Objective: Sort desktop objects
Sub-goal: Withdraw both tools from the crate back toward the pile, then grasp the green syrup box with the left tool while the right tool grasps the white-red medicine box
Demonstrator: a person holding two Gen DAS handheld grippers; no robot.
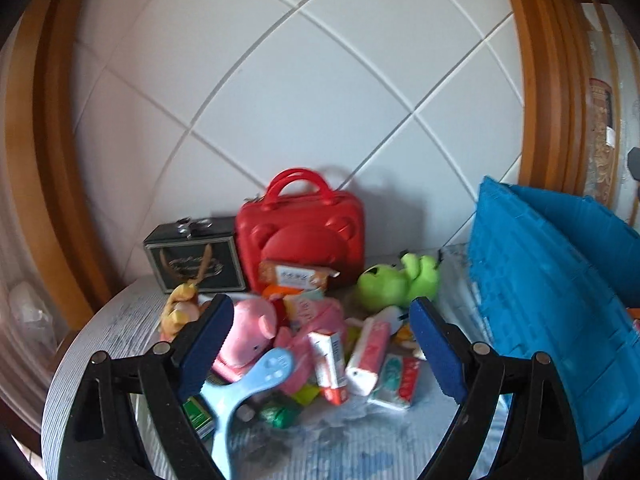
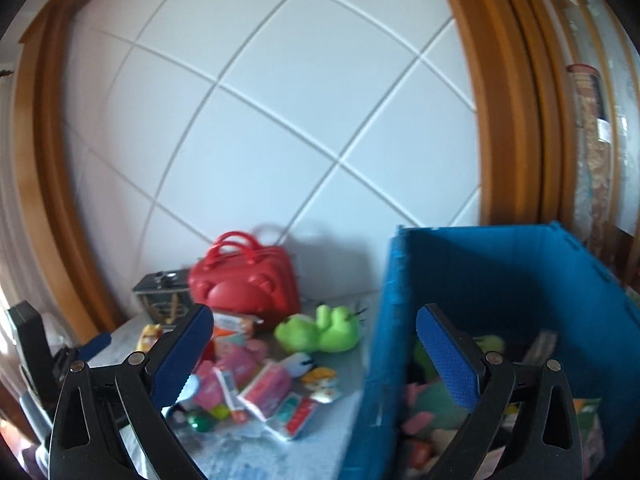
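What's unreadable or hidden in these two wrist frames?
- Blue bin contents: right wrist view, motion-blurred and partly behind the right tongs.
- Box labels in the pile: left wrist view, too small and blurred.
- Light blue handled item: lower end cut off by the frame edge.

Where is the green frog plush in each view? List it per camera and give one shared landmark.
Left wrist: green frog plush sits right of centre, beside the red case.
Right wrist: green frog plush lies at centre, left of the blue bin.
Shared landmark: red case against the wall.
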